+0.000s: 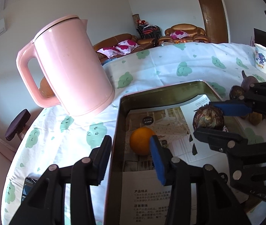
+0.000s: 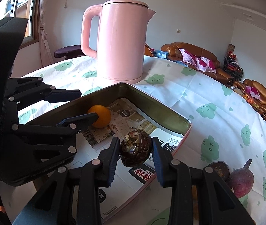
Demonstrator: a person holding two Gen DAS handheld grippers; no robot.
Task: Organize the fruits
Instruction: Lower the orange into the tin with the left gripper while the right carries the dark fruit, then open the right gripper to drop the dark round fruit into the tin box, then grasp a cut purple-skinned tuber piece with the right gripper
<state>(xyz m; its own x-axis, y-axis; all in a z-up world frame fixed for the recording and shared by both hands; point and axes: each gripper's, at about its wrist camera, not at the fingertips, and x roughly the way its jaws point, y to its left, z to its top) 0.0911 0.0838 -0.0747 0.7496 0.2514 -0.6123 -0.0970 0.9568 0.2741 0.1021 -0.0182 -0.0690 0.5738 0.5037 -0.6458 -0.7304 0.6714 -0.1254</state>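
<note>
Inside the metal tin, whose floor is lined with printed paper, an orange lies near the far left corner, and a dark, scaly brown fruit sits between the blue-padded fingers of the right gripper, both pads pressed against its sides over the right part of the tin. The left gripper has its fingers spread wide and holds nothing; it straddles the tin's left wall, one finger outside over the tablecloth, the other inside just beside the orange, though whether that pad touches the orange cannot be told. Behind the tin a pink kettle stands upright on the cloth. To the right of the tin, on the cloth, lie a purple beet-like root and another dark round fruit, close together, with a white printed mug farther back.
</note>
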